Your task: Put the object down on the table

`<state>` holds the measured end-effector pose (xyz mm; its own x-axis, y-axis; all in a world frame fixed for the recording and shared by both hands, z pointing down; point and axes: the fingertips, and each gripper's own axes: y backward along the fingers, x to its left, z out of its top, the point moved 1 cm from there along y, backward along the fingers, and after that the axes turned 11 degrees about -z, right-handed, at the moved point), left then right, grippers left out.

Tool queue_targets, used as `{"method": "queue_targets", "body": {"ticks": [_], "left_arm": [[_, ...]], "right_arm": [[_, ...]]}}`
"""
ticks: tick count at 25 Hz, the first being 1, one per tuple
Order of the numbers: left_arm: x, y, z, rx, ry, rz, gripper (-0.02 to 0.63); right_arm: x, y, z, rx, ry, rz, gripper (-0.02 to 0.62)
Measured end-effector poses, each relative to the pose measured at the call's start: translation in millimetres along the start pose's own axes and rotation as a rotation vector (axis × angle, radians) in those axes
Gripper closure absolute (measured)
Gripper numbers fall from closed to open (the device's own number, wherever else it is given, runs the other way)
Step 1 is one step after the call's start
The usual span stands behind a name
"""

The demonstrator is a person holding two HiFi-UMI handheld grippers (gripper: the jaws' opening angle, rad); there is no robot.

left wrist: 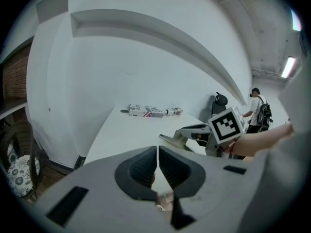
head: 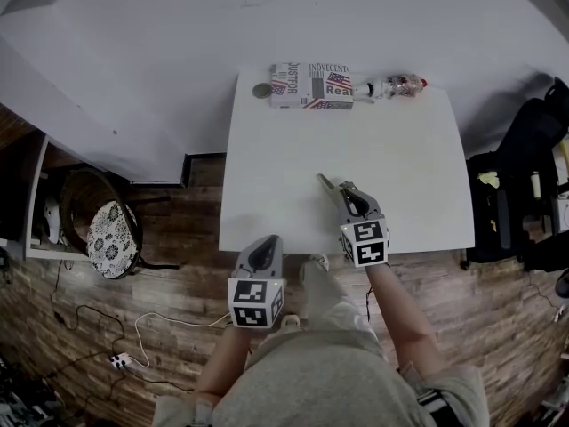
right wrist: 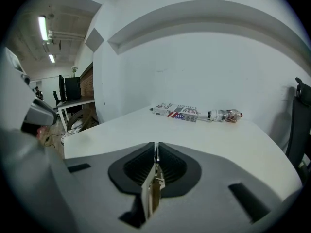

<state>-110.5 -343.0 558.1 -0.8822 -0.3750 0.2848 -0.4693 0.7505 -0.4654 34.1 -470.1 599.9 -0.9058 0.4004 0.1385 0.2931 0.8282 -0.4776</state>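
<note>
holding a thin pale object (right wrist: 150, 191) edge-on, the right claw (right wrist: 155, 148) is clamped on it over the near part of the white surface (head: 409, 158). set-down not yet done; judged next: lower, then part the jaws. left claw (left wrist: 158, 160) is together, empty.

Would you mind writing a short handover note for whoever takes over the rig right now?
Left gripper: shut, empty, just off the table's near edge.
Right gripper: shut on a thin flat object, held over the near part of the white table.
Printed box and bottle lie at the far edge, well away from both grippers.
Done: the object is over the table.
Left: lower it onto a bare spot, open the jaws, withdraw.
</note>
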Motion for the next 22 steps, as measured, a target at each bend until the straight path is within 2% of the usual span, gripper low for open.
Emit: {"method": "queue_targets", "body": {"ticks": [22], "left_arm": [[0.9, 7.4, -1.6, 0.000, 0.004, -0.004, 0.591]], "right_arm": [[-39.5, -16.2, -29.3, 0.076, -0.072, -0.082, 0.529]]}}
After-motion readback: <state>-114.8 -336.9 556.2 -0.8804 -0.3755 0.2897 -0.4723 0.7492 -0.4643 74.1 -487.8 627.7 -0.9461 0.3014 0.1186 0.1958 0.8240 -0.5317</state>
